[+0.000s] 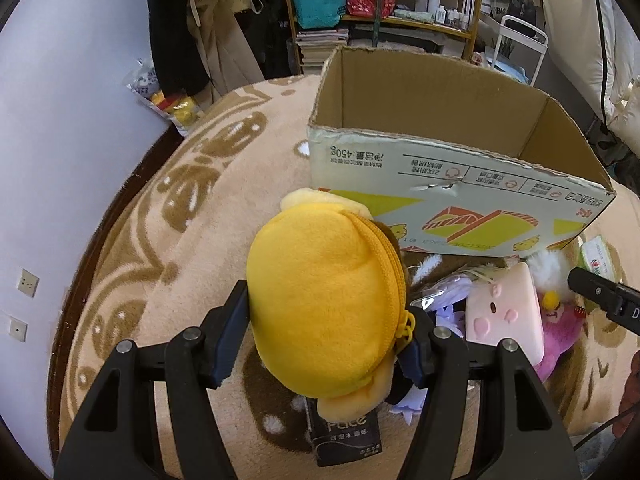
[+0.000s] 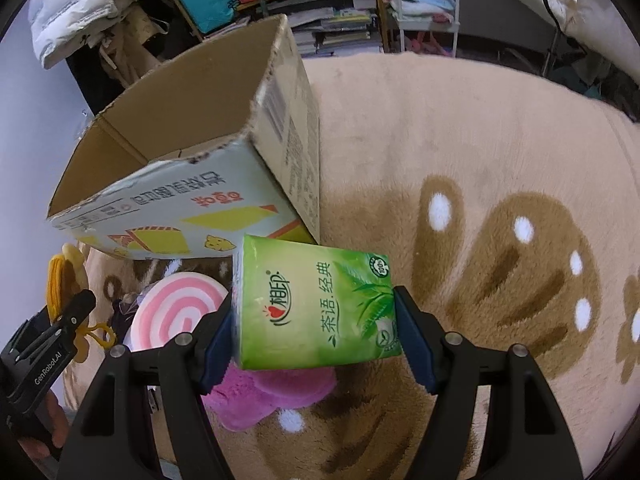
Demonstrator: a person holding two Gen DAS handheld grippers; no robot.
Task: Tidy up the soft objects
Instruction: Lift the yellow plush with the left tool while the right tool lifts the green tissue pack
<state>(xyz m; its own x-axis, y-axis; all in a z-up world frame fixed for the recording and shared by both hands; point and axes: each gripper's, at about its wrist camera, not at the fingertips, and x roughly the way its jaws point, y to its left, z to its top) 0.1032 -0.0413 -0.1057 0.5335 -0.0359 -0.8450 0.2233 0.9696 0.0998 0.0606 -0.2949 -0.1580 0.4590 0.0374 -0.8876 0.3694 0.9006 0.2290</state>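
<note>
Cardboard box (image 1: 452, 128) sits open on the blanket (image 1: 224, 184), and we see nothing inside it. Our left gripper (image 1: 324, 336) clamps the yellow plush pouch (image 1: 324, 300) before the box; our right gripper (image 2: 316, 332) squeezes the green tissue pack (image 2: 316, 304) near the box's corner, above the remaining plush toys (image 1: 508, 312).

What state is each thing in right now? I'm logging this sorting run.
Left gripper: shut on the yellow plush pouch, zipper closed.
Right gripper: shut on the green tissue pack.
Cardboard box: open-topped, no contents visible.
Pink cube plush: lying on the blanket, ungripped.
Purple plush: lying on the blanket.
</note>
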